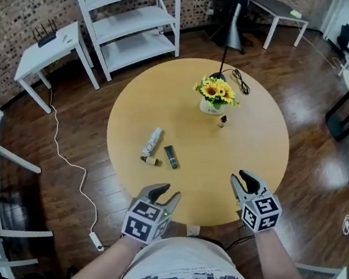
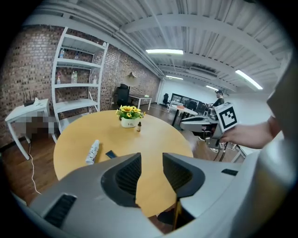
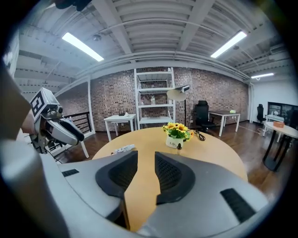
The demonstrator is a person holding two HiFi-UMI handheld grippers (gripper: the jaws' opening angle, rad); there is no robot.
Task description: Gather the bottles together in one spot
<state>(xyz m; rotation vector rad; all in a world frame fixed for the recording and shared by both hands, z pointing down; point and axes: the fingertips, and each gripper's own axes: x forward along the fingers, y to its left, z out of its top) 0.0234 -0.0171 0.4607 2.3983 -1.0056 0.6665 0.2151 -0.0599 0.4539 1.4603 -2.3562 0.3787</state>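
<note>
Left gripper (image 1: 167, 195) and right gripper (image 1: 241, 181) hang side by side over the near edge of a round wooden worktop (image 1: 260, 156). The jaws of each stand partly apart with nothing between them, only bare wood showing through the gap.

Ahead of the left gripper lie three things close together: a white bottle (image 1: 152, 142) on its side, a small brown bottle (image 1: 150, 161) just beside its lower end, and a dark tube (image 1: 171, 157) a little to the right. Further out, ahead of the right gripper, a tiny dropper bottle (image 1: 222, 121) stands upright just beside a pot of sunflowers (image 1: 212, 106). So the bottles sit in two groups, well apart, and gathering looks not yet begun.

Likely risks: the lying bottles may roll away when nudged by a jaw. Closing on one of the crowded three could push its neighbour aside. Reaching for the dropper bottle could tip it or bump the flower pot.

Hard to make out: all labels are unreadable, and whether the dark tube is a bottle is unclear. The small brown bottle shows in neither gripper view. Whether the dropper bottle touches the pot cannot be told.
</note>
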